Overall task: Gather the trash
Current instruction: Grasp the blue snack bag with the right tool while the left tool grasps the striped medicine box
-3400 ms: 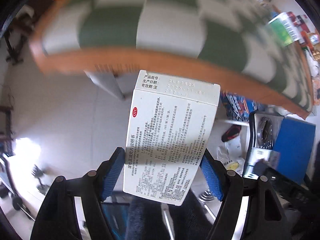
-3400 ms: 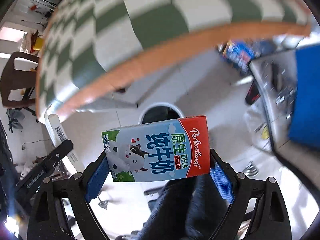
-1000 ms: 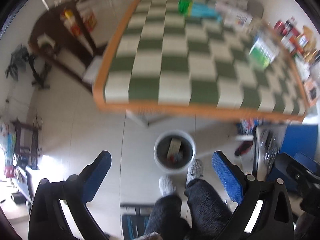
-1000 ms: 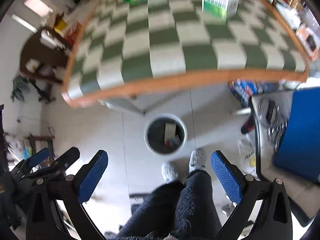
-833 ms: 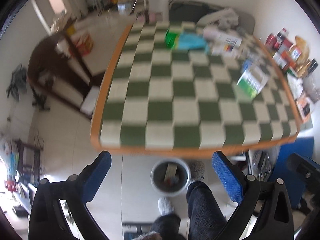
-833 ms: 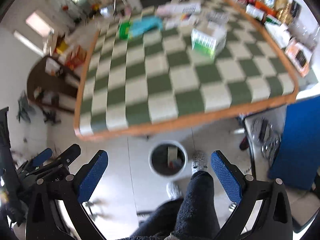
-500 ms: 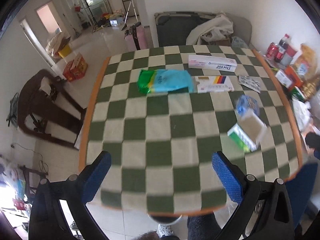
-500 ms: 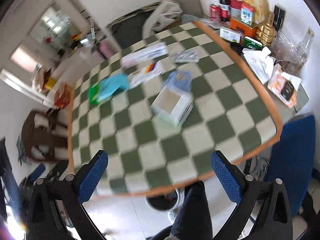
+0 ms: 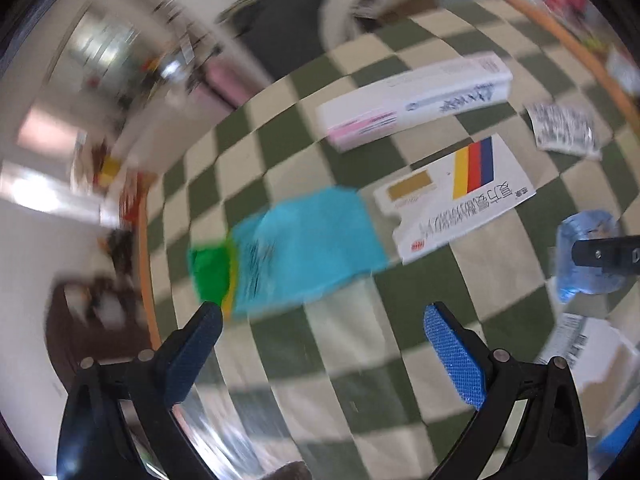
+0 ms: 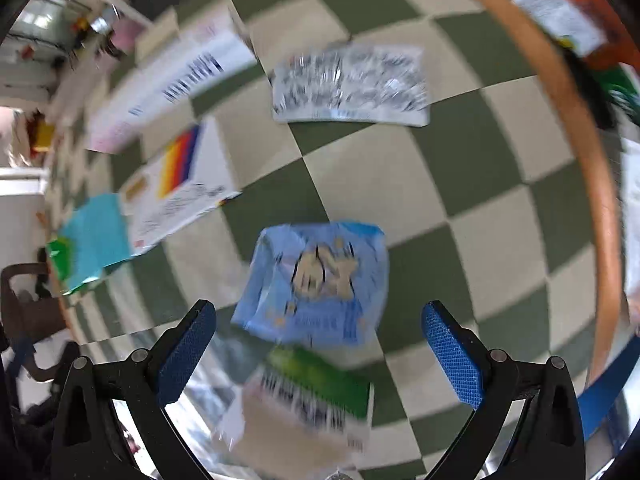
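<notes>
R wrist: R tongs [image 10: 318,336] spread over blue pouch [image 10: 316,280] | L tongs [image 9: 320,336] spread nr teal bag [image 9: 304,252]

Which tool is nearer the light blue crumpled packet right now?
Right. The right tool hangs open just before the light blue packet, which sits between its fingers. The left tool faces the turquoise bag; the packet lies off to its right.
</notes>
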`<state>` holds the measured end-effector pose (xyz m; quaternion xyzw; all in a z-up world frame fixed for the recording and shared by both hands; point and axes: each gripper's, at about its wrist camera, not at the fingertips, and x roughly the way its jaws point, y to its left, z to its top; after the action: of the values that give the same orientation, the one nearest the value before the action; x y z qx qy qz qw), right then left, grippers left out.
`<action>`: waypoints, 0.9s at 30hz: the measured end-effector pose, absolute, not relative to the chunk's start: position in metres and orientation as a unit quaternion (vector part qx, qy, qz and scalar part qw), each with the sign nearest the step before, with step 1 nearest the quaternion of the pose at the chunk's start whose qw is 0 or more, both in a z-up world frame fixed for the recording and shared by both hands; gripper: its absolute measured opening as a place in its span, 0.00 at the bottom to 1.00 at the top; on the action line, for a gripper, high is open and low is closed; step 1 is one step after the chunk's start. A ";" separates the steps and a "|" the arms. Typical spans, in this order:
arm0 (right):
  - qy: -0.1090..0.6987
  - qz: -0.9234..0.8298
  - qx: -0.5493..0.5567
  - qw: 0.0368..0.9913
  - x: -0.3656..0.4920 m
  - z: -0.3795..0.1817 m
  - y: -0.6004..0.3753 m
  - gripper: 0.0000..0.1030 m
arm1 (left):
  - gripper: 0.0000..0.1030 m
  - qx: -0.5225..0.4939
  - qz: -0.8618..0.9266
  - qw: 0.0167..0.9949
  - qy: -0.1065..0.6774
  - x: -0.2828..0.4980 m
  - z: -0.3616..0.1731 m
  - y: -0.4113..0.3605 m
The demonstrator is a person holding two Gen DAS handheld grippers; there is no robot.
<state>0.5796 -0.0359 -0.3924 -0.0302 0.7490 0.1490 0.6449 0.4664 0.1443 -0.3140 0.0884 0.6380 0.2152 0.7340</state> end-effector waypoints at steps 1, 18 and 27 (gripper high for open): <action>0.757 0.149 -0.038 0.636 0.583 -0.405 -0.031 0.91 | 1.00 0.110 0.199 0.732 0.642 0.476 -0.319 0.142; 0.754 0.127 0.004 0.644 0.623 -0.428 -0.095 0.32 | 0.99 0.300 -0.117 0.643 0.695 0.565 -0.398 0.081; 0.751 0.124 0.005 0.648 0.626 -0.436 -0.107 0.32 | 0.80 0.145 -0.124 0.651 0.735 0.570 -0.397 0.098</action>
<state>0.6257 -0.1065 -0.4359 0.0055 0.7515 0.1237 0.6480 0.5703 0.0983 -0.3974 0.1446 0.7350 -0.1244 0.6506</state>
